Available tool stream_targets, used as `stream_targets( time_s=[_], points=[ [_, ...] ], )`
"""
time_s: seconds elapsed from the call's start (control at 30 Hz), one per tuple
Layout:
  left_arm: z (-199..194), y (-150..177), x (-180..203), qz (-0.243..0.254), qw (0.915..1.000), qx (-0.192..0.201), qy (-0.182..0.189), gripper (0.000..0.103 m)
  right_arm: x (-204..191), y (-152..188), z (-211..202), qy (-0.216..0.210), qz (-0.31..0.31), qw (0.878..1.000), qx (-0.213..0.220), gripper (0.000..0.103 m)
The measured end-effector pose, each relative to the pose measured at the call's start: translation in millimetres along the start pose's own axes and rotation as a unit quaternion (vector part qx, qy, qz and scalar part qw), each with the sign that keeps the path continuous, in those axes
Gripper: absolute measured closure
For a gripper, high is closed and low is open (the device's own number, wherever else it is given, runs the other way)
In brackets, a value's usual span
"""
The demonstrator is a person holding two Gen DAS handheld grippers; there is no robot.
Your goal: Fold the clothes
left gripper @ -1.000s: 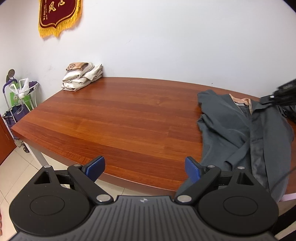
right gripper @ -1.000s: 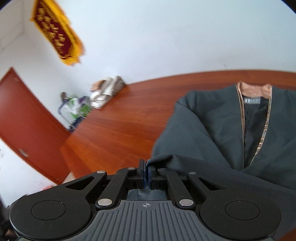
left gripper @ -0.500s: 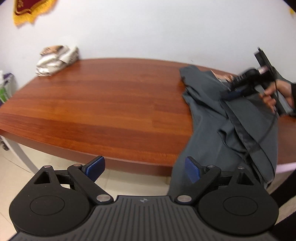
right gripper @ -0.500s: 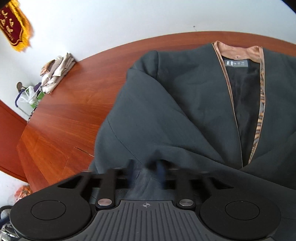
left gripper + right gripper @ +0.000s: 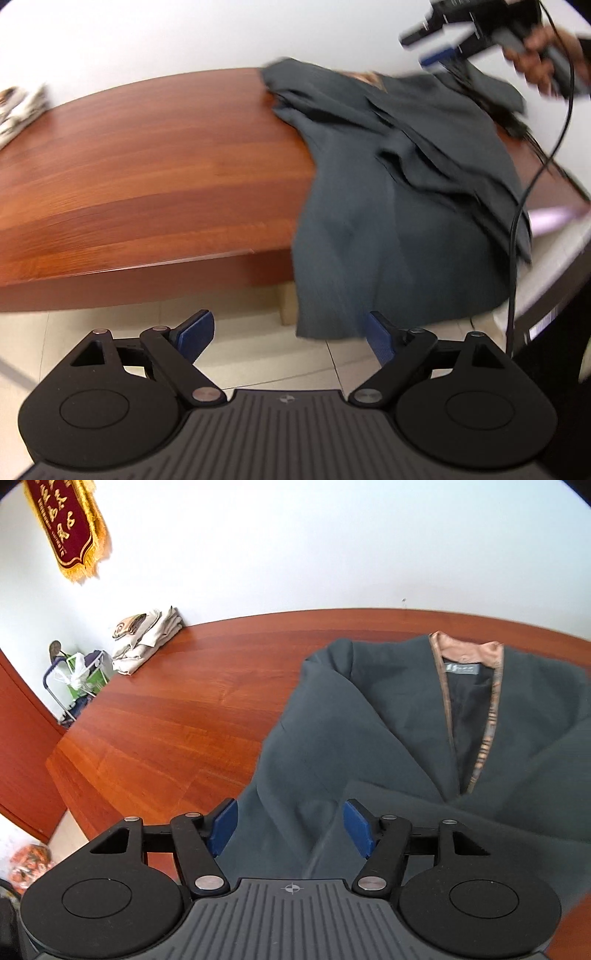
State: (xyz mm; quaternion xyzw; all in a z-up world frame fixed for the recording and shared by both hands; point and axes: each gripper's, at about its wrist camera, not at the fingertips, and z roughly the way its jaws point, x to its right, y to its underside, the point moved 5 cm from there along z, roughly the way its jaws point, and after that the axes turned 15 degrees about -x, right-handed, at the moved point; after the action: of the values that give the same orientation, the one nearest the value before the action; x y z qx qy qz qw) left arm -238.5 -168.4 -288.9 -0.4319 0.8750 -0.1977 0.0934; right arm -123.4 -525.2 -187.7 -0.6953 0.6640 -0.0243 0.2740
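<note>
Step in hand: you are early in the fold; the jacket [image 5: 388, 731] lies spread open, collar toward the far edge of the bench [image 5: 177, 731], one sleeve laid across the front.
Jacket: it lies at the right end of the bench, and its hem [image 5: 369, 266] hangs over the near edge toward the floor.
Right gripper [image 5: 291, 827]: your fingers are opening just above the sleeve fold; cloth shows between the blue pads [image 5: 223, 825], but they do not press on it, so you hold nothing there.
Left gripper [image 5: 284, 338]: your fingers stand wide and are closing slightly, empty, low in front of the near edge; the right pad [image 5: 378, 338] is just at the hanging hem, and blur hides whether it touches.
Next move, as I judge it: bring the left fingers around the lower edge of the hem, close on one layer of cloth, and lift it up onto the bench toward the collar.
What it calls for: a grip near the hem's corner, and the right gripper clear of the path.
Risk: the overhanging weight could drag the jacket off the near edge if you pull outward.
Elsewhere: a folded pile [image 5: 146, 642] sits at the far left corner.
</note>
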Motion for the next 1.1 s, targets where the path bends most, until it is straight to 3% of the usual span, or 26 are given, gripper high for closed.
stream_targets(
  time_s=[0.27, 0.43, 0.57, 0.73, 0.8, 0.87, 0.97, 1.1],
  points=[
    [25, 18, -1, 0.111, 0.9930, 0.022, -0.032, 0.029, -7, 53, -29, 0.028, 0.039, 0.999, -0.004, 0.036],
    [35, 14, 1, 0.136, 0.9904, 0.026, -0.002, 0.033, -6, 79, -42, 0.043, 0.072, 0.996, -0.006, 0.036],
    [43, 10, 9, 0.138, 0.9898, 0.034, 0.008, 0.043, -6, 99, -47, 0.052, 0.097, 0.994, 0.001, 0.036],
    [46, 1, 19, 0.140, 0.9878, 0.062, -0.026, 0.050, -12, 126, -42, 0.081, 0.095, 0.992, -0.014, 0.034],
    [43, -5, 20, 0.135, 0.9894, 0.052, -0.015, 0.058, -15, 139, -35, 0.098, 0.089, 0.991, -0.031, 0.031],
    [38, -11, 19, 0.123, 0.9910, 0.052, -0.003, 0.083, -21, 149, -26, 0.108, 0.086, 0.989, -0.046, 0.030],
    [25, -18, 21, 0.123, 0.9898, 0.072, -0.014, 0.094, -36, 157, -12, 0.124, 0.077, 0.988, -0.054, 0.025],
    [-3, -33, 22, 0.123, 0.9884, 0.089, -0.001, 0.096, -59, 156, 6, 0.181, 0.025, 0.982, -0.049, 0.020]
  ],
)
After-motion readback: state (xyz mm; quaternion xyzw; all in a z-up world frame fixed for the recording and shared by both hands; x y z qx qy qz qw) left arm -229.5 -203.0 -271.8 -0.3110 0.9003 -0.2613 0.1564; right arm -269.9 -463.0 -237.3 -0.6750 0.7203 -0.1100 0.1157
